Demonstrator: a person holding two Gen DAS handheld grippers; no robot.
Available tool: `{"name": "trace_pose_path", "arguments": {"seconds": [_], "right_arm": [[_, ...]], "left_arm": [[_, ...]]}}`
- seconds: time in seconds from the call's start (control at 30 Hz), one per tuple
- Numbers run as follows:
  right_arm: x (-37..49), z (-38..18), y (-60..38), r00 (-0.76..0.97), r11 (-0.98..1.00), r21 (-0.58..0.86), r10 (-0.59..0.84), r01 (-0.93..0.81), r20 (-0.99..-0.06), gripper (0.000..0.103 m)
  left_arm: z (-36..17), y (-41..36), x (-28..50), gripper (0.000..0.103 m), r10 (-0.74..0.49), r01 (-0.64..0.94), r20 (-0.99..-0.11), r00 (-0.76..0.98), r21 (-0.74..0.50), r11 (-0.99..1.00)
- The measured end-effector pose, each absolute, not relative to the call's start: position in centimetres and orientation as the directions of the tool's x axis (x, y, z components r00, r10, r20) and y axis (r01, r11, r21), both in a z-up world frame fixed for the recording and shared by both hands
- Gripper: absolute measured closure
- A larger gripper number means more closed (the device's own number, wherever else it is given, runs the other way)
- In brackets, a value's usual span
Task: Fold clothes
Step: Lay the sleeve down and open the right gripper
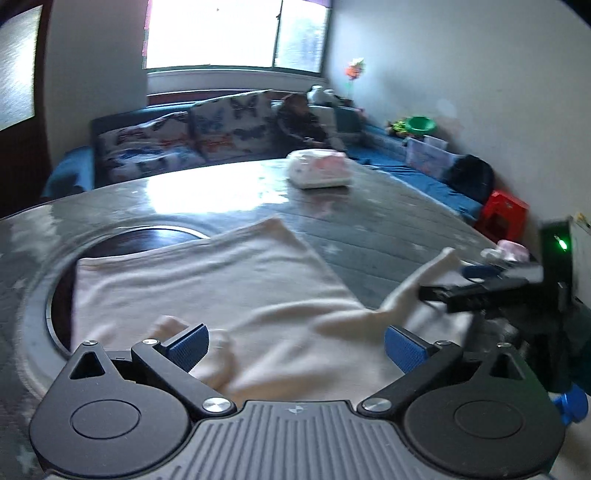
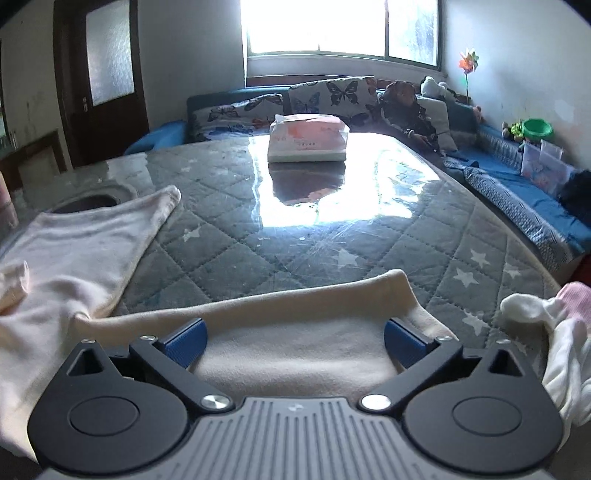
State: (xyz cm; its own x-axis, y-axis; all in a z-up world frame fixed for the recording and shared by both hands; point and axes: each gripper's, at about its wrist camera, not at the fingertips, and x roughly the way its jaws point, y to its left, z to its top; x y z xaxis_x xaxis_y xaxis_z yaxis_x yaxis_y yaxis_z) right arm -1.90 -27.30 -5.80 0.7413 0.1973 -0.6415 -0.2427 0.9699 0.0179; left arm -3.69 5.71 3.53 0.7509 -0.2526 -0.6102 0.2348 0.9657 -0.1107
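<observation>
Home living room. Long blue sofa (image 2: 517, 173) runs along two walls under big bright window (image 2: 340, 27); butterfly-print cushions (image 2: 325, 92) on it. Person (image 2: 406, 110) sits in sofa corner beside stuffed toy (image 2: 432, 86). Pinwheel (image 2: 468, 64) stands against wall, green bowl (image 2: 537, 129) on sofa end. Dark wooden door (image 2: 101, 74) with frosted pane at left. Table (image 2: 295, 229) covered with quilted star-pattern cloth under clear sheet; pack of tissues (image 2: 308, 138) on it.
</observation>
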Motion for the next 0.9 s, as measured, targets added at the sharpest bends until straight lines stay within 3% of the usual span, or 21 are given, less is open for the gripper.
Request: {"name": "trace_pose_path", "arguments": {"seconds": [0.5, 0.77, 0.9], "right_arm": [[-1.9, -5.4, -27.1, 0.739, 0.972, 0.015, 0.187, -0.233, -0.647, 0.0], [-3.6, -3.1, -25.4, 0.733, 0.938, 0.054, 0.303, -0.343, -0.609, 0.0], [-4.1, -1.9, -23.8, 0.719, 0.911, 0.075, 0.369, -0.406, -0.589, 0.0]], "left_arm": [[3.4, 9.0, -1.7, 0.0, -0.154, 0.106, -0.648, 0.746, -0.113, 0.988], [2.0, 10.6, 0.7, 0.0, -0.061, 0.058, -0.675, 0.735, -0.028, 0.998], [1.8, 11.6, 1.6, 0.013, -0.098, 0.078, -0.685, 0.722, -0.06, 0.995]]}}
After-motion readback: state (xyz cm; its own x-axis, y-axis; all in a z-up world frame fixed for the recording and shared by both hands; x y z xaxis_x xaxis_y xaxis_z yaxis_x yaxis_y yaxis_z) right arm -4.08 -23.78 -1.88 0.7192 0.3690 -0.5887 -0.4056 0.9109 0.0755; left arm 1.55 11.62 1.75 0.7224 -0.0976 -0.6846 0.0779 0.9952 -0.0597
